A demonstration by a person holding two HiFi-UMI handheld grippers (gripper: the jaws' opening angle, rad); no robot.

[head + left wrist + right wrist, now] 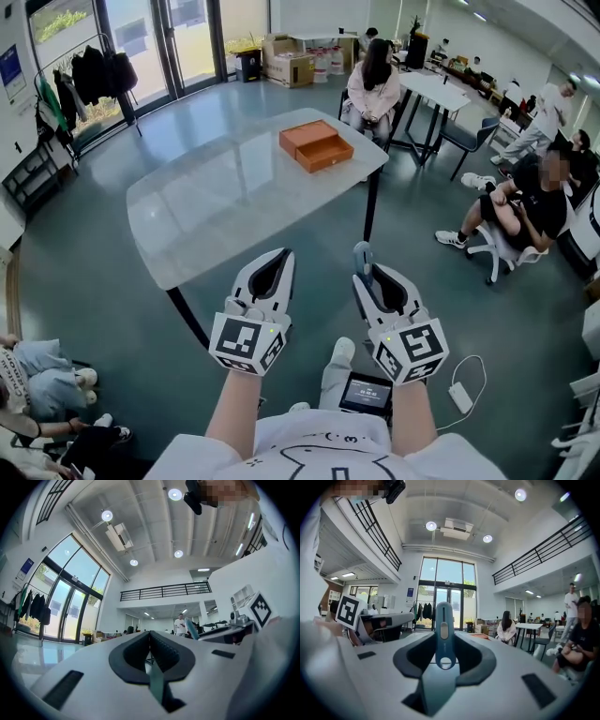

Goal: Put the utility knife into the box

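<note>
A blue utility knife [363, 255] sticks up out of my right gripper [367, 274], whose jaws are shut on its handle. In the right gripper view the knife [443, 629] stands upright between the dark pads. My left gripper [279, 256] hangs beside it, shut and empty, its tips meeting [150, 633]. Both grippers hover short of the near edge of the glossy white table [216, 206]. The orange box [316, 145] lies open near the table's far right corner, a sliver of it [480, 636] showing past the right jaw.
A person in pink [373, 89] sits just beyond the box. Another person [525, 202] sits on a chair to the right. A second white table [436, 91] stands behind. A small screen [366, 392] and a charger [461, 397] lie on the floor by my feet.
</note>
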